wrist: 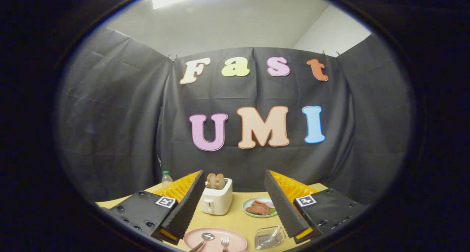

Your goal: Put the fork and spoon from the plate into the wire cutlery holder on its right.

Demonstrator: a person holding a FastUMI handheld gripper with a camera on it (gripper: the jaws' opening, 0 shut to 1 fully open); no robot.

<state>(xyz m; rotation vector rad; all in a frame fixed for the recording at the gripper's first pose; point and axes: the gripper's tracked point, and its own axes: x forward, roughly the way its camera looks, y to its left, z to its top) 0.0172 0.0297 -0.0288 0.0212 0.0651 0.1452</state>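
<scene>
On the wooden table (235,222), beneath a seemingly white ceiling (235,21), the claw (235,208) gapes apart above the pink plate (235,241).

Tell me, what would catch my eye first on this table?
The gripper has its two fingers spread wide open above the wooden table. Between them stands a white toaster with bread in its slots. Nearer, below the fingers, a pink plate holds a spoon and fork, with the wire cutlery holder on its right.

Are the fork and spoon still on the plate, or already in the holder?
On the plate: spoon and fork lie there, holder looks empty. The gripper is open, holding nothing.
</scene>
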